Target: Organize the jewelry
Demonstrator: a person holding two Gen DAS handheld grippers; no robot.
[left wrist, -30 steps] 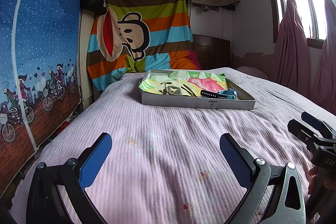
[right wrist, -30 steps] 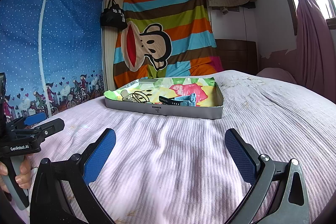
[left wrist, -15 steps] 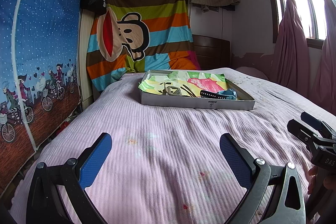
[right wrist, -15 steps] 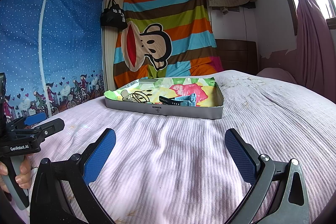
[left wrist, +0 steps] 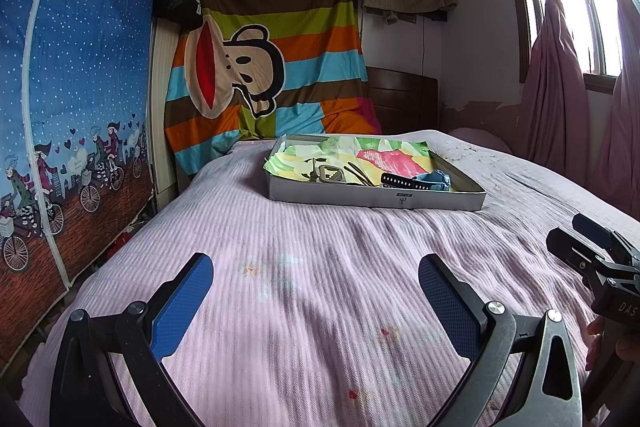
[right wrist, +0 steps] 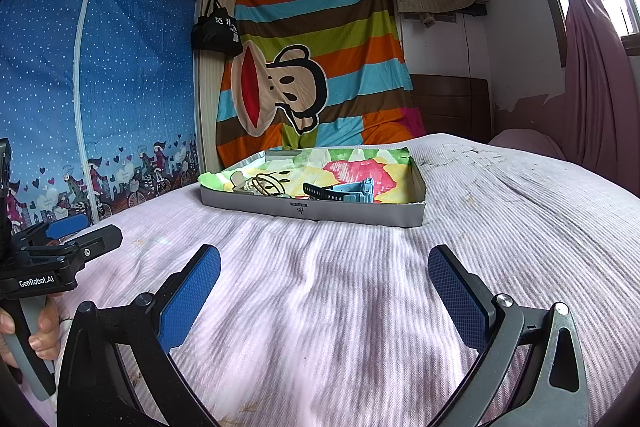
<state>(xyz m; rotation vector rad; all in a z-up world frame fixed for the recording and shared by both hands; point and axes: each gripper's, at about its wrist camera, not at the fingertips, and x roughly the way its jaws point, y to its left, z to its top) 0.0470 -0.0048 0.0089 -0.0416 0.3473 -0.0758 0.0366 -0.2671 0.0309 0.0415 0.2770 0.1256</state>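
Left wrist view: the left gripper (left wrist: 316,291) is hovering low over the pink bedspread (left wrist: 320,235) with its two blue pads spread wide apart and nothing between them. Well ahead of it, a shallow grey tray (left wrist: 376,201) is sitting on the bed, lined with bright patterned paper (left wrist: 384,157). Inside it, the jewelry is lying loose: a blue watch (left wrist: 430,181) with a dark strap toward the right, and a tangle of metal pieces (left wrist: 330,173) toward the left, too small to sort out one from another. At the right edge, the right gripper (left wrist: 592,247) is showing from the side, held in a hand (left wrist: 600,339); its fingers are also standing apart.

Right wrist view: the right gripper (right wrist: 324,291) is hanging over the bedspread (right wrist: 360,267) too, pads wide open and gripping nothing. The tray (right wrist: 312,209) is lying well beyond it, with the watch (right wrist: 352,189) near its middle and a coil of wire-like pieces (right wrist: 262,185) at the left. The left gripper (right wrist: 76,231) is appearing at the left edge, in a hand (right wrist: 40,335).

As for progress, all the jewelry in sight is lying inside the tray, none on the bedspread. That would suit pieces gathered and put away, or equally a heap waiting to be sorted out; the pictures are not settling which. Both grippers are staying clear of the tray, carrying nothing.
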